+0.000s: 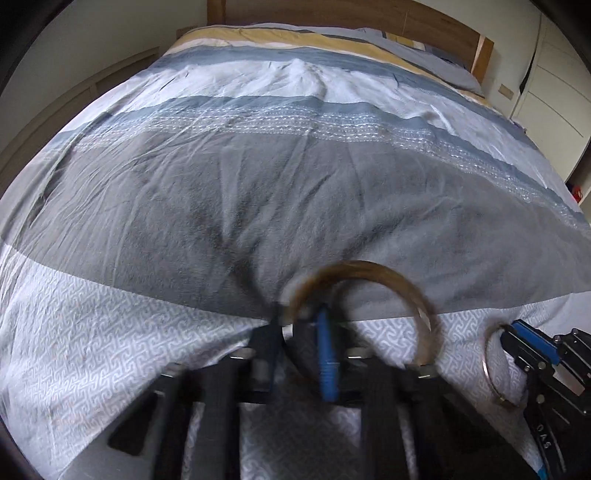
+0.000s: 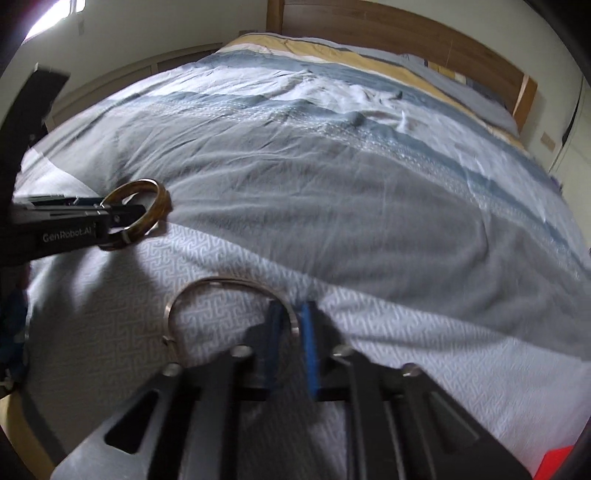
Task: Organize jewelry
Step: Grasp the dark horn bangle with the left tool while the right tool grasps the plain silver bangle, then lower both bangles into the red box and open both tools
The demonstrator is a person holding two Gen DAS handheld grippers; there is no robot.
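An amber-brown bangle stands up off the bed, and my left gripper is shut on its left side. The right wrist view has this same bangle at the far left, pinched by the left gripper. A thin silver bangle arcs to the left of my right gripper, whose blue pads are shut on the bangle's right end. In the left wrist view the right gripper sits at the lower right and holds the silver bangle. Both grippers hover low over the near end of the bed.
A wrinkled striped duvet in grey, white and blue covers the whole bed. A wooden headboard and grey pillows lie at the far end. White cupboards stand to the right. Something red shows at the bottom right corner.
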